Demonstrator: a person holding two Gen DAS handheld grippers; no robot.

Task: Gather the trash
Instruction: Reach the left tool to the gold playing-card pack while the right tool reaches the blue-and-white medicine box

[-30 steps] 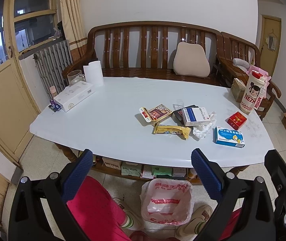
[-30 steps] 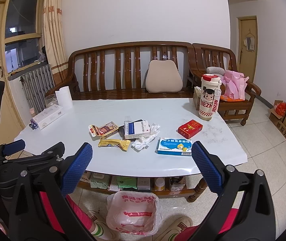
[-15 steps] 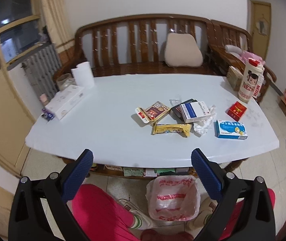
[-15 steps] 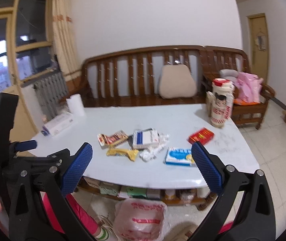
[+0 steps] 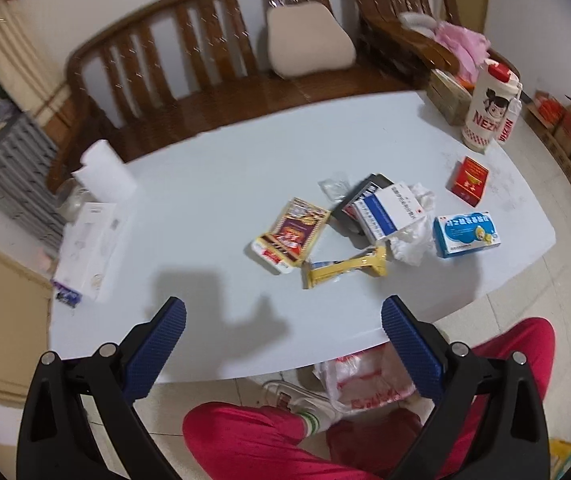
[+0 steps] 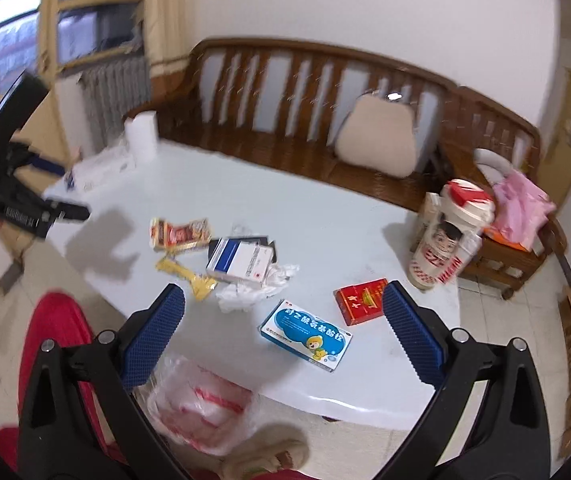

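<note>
Trash lies mid-table: a yellow wrapper [image 5: 345, 268] [image 6: 187, 276], a red-and-gold snack packet [image 5: 291, 236] [image 6: 179, 234], a crumpled white tissue [image 5: 413, 236] [image 6: 253, 292], a white-and-blue box [image 5: 385, 210] [image 6: 241, 260], a blue medicine box [image 5: 467, 234] [image 6: 307, 334] and a red box [image 5: 469, 180] [image 6: 363, 300]. A plastic trash bag [image 5: 365, 380] [image 6: 201, 412] sits on the floor under the table's front edge. My left gripper [image 5: 283, 346] is open and empty above the near table edge. My right gripper [image 6: 283, 342] is open and empty above the blue medicine box.
The white table [image 5: 225, 168] also holds a tissue box [image 5: 89, 244], a paper roll [image 5: 103, 170] and a tall Nezha bottle [image 5: 489, 112] [image 6: 449, 240]. A wooden bench [image 5: 213, 52] with a cushion stands behind. The person's red-trousered legs [image 5: 253, 436] are below.
Both grippers have risen and tilted down over the table, moving closer to the trash pile. Both stay open and empty.
</note>
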